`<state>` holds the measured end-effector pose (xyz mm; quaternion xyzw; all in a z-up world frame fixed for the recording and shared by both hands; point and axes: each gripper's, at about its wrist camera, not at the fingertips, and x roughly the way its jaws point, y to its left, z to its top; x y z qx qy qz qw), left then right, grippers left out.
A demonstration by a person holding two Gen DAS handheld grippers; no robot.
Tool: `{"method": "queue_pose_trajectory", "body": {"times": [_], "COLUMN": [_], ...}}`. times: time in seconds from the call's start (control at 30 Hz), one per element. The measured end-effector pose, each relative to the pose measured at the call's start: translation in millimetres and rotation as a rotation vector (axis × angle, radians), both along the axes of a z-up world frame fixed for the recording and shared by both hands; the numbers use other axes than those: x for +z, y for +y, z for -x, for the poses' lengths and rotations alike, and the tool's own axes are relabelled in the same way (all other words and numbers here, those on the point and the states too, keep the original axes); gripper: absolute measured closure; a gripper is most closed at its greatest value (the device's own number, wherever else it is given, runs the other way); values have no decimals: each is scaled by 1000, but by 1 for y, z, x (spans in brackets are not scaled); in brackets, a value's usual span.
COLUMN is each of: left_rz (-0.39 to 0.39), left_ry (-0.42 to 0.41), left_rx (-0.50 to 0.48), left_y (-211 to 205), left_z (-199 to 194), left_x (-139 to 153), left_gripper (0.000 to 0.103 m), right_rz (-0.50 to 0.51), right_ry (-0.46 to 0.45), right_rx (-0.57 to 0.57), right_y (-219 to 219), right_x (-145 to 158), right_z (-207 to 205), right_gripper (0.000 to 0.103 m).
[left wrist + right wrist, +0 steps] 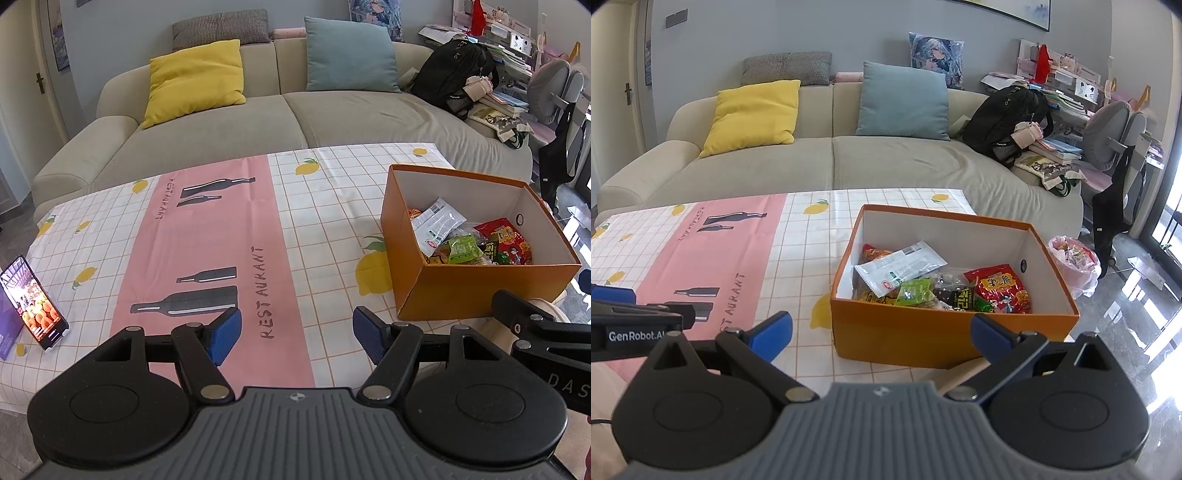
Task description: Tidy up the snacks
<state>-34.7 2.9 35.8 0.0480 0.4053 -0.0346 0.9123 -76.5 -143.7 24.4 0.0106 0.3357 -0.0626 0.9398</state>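
Jaws spread on both grippers; snacks (945, 282) fill orange box (908, 336)

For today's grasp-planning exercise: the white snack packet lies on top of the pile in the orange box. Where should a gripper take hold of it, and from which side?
Grip the white snack packet by its raised far end, coming down from above through the open top of the orange box. It lies tilted across the other snacks, so that flat sealed edge probably stands clear for the open right gripper, while the box walls block any sideways approach.
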Motion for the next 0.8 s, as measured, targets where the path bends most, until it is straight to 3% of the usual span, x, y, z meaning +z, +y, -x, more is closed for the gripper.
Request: {"method": "queue_pose_trajectory", "body": {"times": [0.8], "left_rz": [7], "left_ry": [-5], "left_rx": [-2], "left_y": [1], "left_z": [3], "left_x": [3], "left_gripper": [22], "right_rz": [-8], "right_ry": [24], "right_rx": [10], "right_y": [-2], "right_x": [-3], "right_z": [-2], "right_gripper": [3]}}
